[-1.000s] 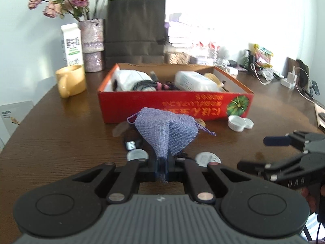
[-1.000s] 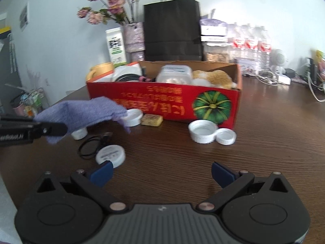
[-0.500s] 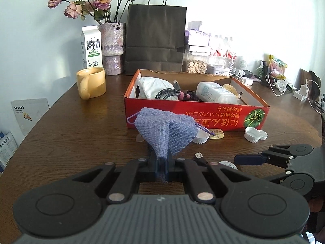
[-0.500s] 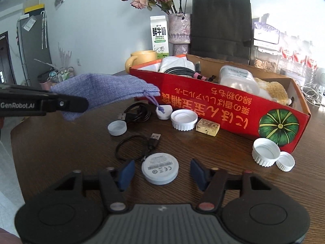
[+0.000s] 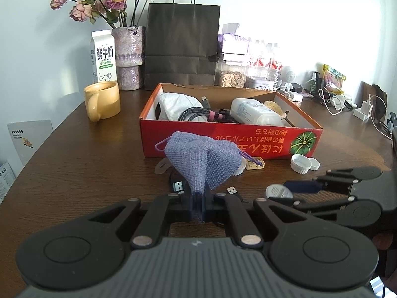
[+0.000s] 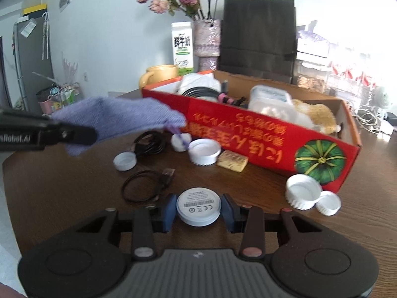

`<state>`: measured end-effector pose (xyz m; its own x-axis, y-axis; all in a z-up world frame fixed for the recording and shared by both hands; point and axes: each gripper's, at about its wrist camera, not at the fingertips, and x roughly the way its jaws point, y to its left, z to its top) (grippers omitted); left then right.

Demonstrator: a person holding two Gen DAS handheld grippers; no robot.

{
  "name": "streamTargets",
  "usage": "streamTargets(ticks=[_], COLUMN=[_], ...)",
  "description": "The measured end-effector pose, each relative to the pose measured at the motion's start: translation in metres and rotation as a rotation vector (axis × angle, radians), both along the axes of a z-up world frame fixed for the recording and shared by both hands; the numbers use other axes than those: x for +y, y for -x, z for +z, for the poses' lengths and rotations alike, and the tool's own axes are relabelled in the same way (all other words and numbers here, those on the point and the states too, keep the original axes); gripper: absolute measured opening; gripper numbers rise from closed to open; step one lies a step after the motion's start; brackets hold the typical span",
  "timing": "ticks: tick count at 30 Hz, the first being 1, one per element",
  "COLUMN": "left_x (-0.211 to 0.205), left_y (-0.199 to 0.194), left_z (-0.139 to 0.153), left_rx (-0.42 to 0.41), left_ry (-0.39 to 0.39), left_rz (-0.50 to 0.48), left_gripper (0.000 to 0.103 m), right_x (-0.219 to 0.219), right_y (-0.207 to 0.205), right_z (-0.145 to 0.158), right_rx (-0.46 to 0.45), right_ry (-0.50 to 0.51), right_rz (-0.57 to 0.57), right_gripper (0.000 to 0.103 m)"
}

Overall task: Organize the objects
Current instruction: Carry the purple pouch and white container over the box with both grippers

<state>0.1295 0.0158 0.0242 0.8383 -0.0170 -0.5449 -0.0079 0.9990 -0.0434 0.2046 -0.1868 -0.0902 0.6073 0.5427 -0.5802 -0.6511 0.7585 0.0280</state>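
- A purple cloth pouch point(image 5: 202, 160) is pinched at one corner by the left gripper point(image 5: 198, 198) and held above the tabletop point(image 5: 86, 173), in front of the red box point(image 5: 230, 139).
- The right gripper point(image 6: 198, 209) has just been closing; a white round disc point(image 6: 198, 208) is clasped between its blue pads point(image 6: 168, 212), low over the tabletop.

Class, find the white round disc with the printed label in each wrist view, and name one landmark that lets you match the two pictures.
Left wrist view: the white round disc sits low on the right, between the right gripper's fingers.
Right wrist view: the disc lies bottom centre, its sides between the blue pads.
Shared landmark: the red cardboard box with the green pumpkin picture, behind the disc in both.
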Motion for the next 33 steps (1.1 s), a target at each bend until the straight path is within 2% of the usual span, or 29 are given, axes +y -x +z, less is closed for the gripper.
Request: streamTargets(ticks=[10,19,33], left_x=[-0.008,-0.025,-0.04], left_y=[-0.006,-0.049,-0.136], left_z=[0.019,0.055,0.057], left_rx=[-0.059,-0.152,-0.099], left_ry=[-0.022,-0.042,-0.057], left_rz=[-0.018,-0.047,-0.012], left_gripper=[0.006,0.006,0.006], right_x=[-0.012,-0.015,-0.018], right_y=[-0.002,-0.032,-0.105], right_z=[0.021,0.052,0.075], right_rx=[-0.063,-0.161,-0.187], right_ry=[-0.039,-0.062,-0.049], right_rz=[-0.026,-0.096,-0.203], right_gripper=[0.038,0.038,0.038])
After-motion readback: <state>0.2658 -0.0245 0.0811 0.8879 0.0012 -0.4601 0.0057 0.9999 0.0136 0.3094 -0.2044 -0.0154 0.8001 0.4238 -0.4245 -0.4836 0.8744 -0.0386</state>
